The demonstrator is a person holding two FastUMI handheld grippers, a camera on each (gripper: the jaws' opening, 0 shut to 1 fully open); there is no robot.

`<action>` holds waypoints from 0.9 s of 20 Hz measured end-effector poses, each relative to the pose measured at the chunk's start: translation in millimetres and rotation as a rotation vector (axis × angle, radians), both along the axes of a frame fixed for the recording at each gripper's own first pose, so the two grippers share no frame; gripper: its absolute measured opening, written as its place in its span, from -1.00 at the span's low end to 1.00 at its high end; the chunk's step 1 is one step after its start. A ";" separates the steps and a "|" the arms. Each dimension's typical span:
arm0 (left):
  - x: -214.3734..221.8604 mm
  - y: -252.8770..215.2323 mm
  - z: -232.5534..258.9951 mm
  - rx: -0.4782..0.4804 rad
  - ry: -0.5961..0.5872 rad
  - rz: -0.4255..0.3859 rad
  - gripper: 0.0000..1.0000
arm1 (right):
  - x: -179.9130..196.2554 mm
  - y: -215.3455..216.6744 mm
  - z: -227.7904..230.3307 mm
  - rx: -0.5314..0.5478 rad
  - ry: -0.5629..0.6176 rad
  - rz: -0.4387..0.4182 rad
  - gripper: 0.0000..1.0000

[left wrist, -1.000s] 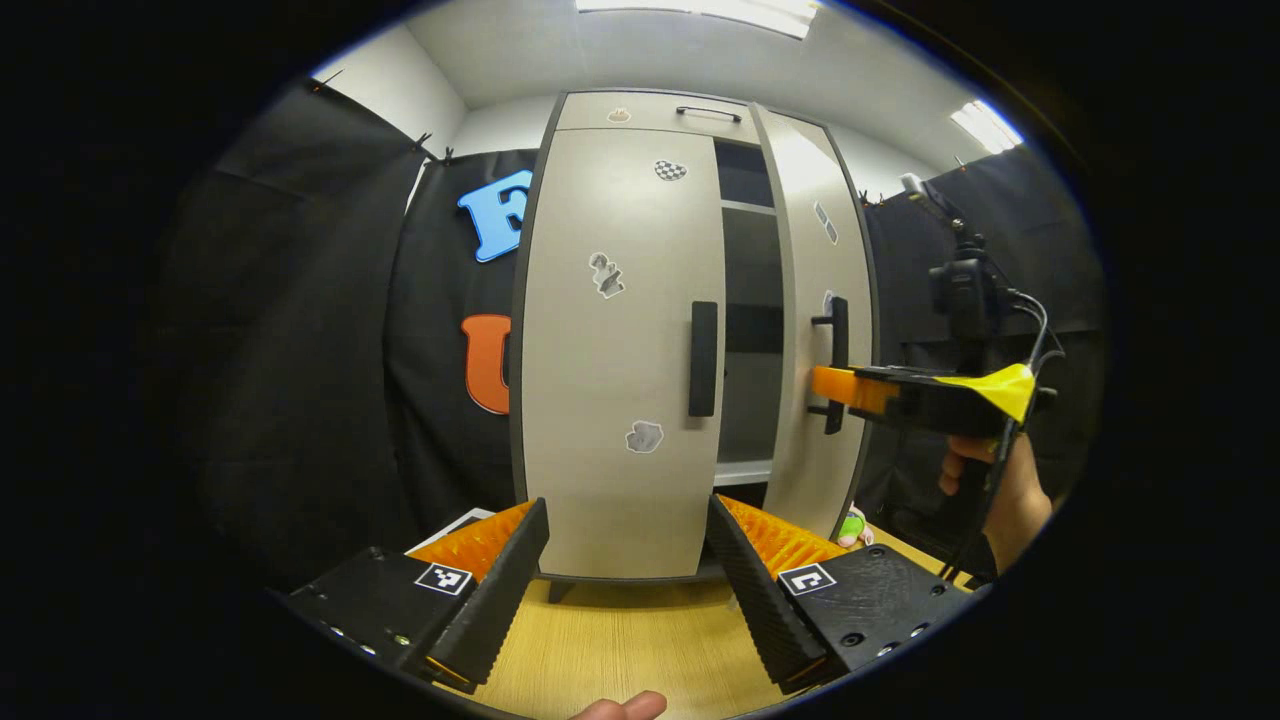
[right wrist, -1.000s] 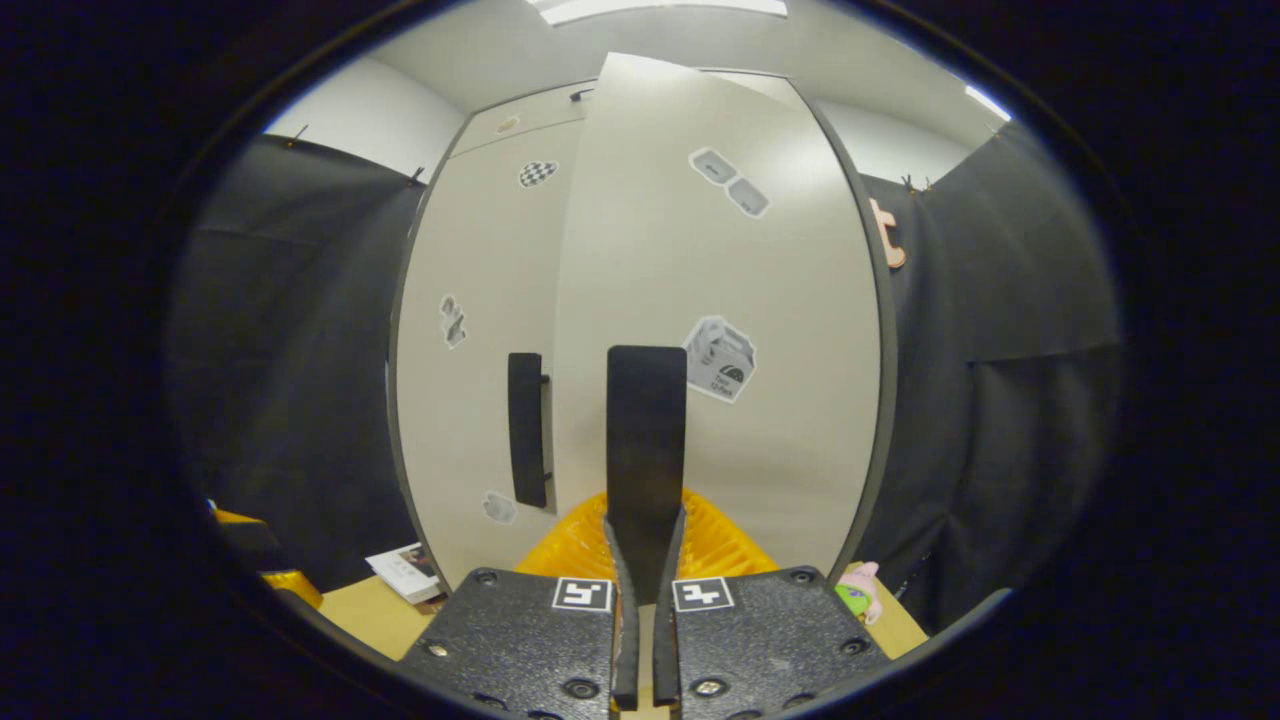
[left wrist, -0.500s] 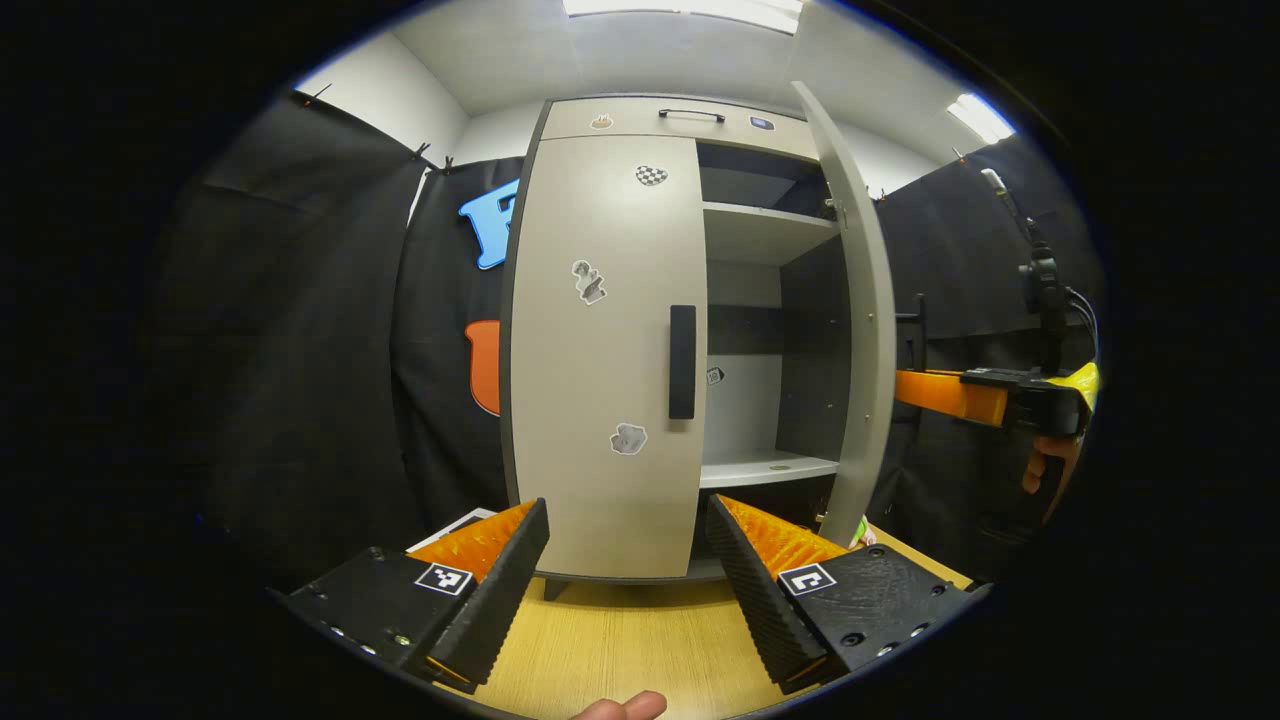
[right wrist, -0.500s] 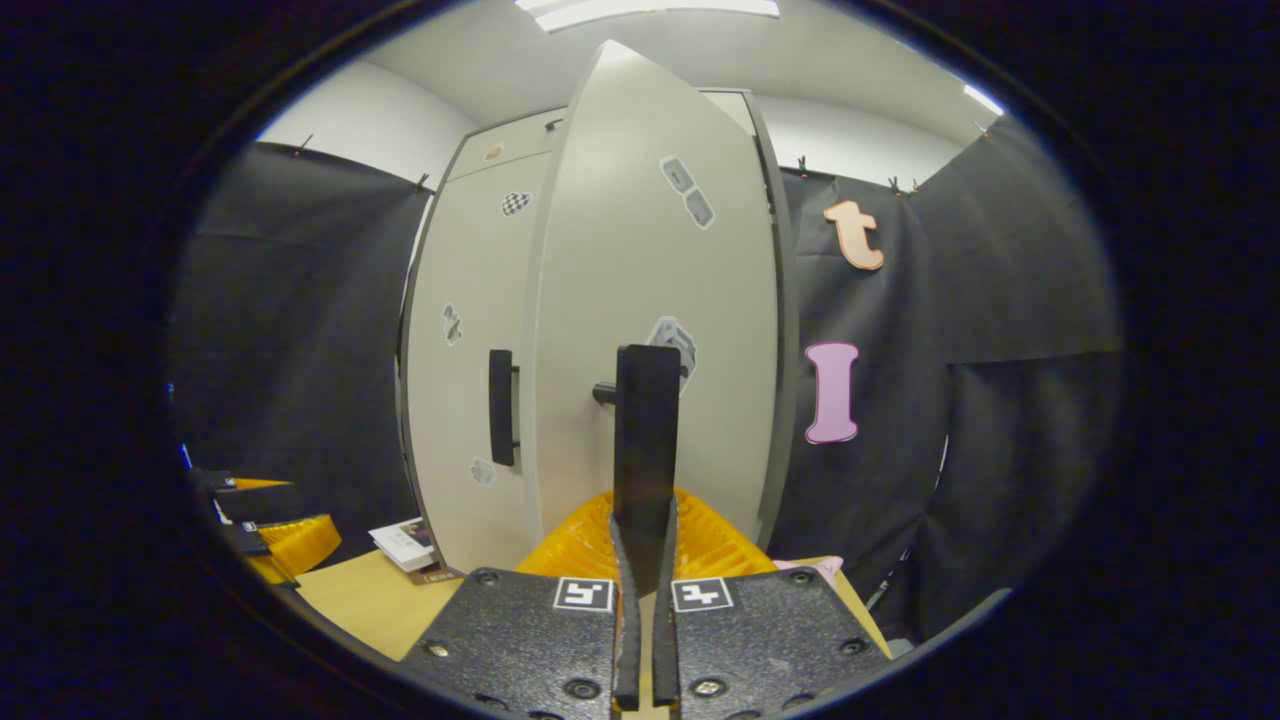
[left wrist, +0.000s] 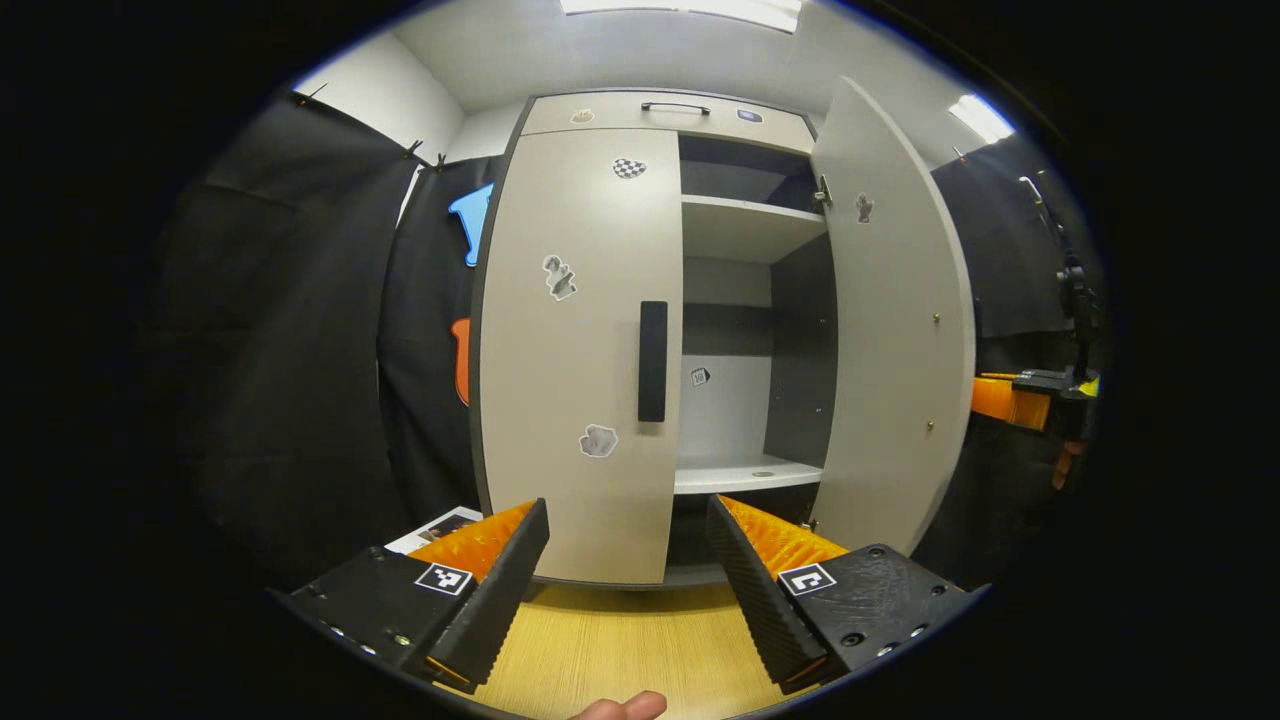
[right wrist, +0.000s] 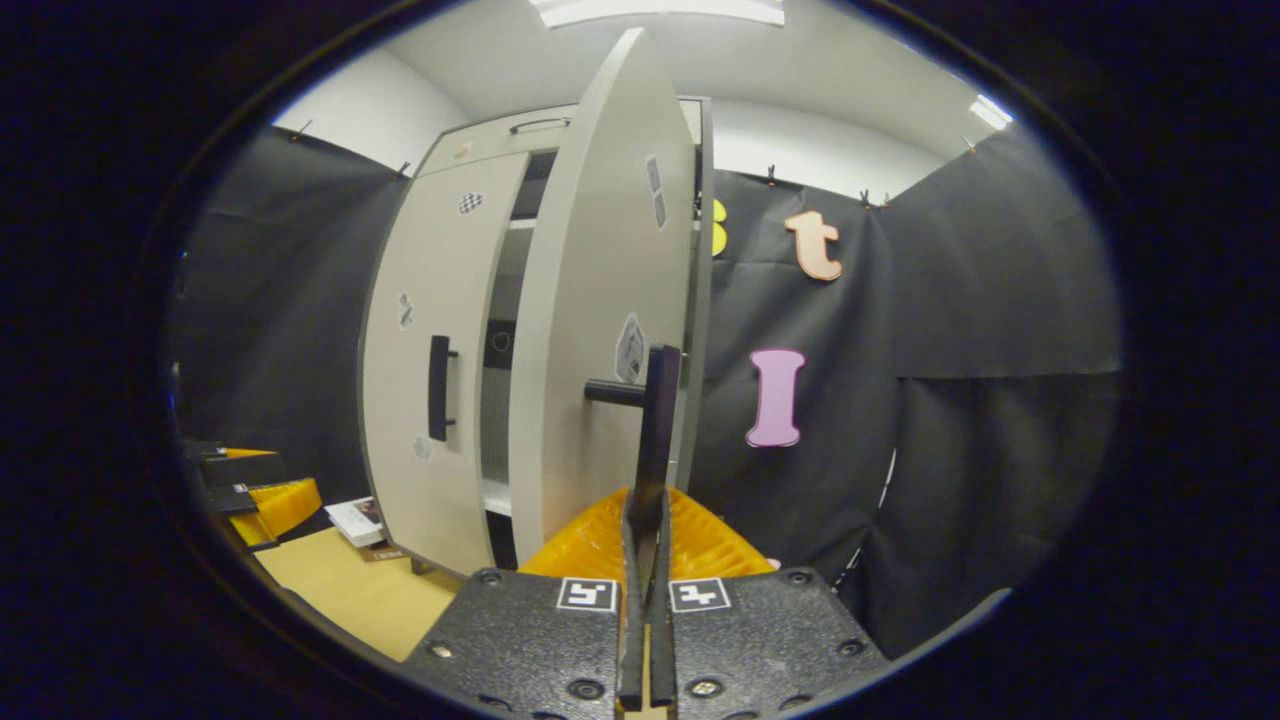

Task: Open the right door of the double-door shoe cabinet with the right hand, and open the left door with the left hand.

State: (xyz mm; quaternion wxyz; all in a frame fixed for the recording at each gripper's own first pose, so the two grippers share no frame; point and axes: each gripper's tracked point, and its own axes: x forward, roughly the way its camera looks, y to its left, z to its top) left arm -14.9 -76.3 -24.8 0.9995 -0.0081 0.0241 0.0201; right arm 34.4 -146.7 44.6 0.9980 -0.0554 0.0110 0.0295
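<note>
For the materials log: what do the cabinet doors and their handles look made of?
Left door and right door: probably laminated board, with a smooth matte beige face and a dark edge. Left door handle and right door handle: flat matte black bars, plastic or coated metal, cannot tell.

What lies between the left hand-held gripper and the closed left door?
In the left gripper view, bare wooden tabletop separates the left hand-held gripper from the left door.

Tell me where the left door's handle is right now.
In the left gripper view the left door's handle stands upright near the closed left door's right edge, beside the open compartment, above and ahead of the open left gripper.
</note>
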 end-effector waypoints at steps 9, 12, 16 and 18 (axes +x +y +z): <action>3.2 -4.2 -5.1 -0.005 0.020 0.017 0.90 | -0.6 -35.8 -11.5 -0.022 0.014 -0.018 -0.95; 1.8 1.9 -3.3 -0.005 0.020 0.037 0.90 | -28.5 -33.5 -11.3 -0.013 0.018 -0.042 -0.93; 3.6 13.3 -5.4 -0.024 0.013 0.065 0.90 | -87.4 -8.3 7.0 0.014 -0.023 0.025 -0.93; 3.8 12.6 -4.8 -0.045 0.013 0.059 0.91 | -98.9 20.7 15.9 0.026 -0.045 0.108 -0.93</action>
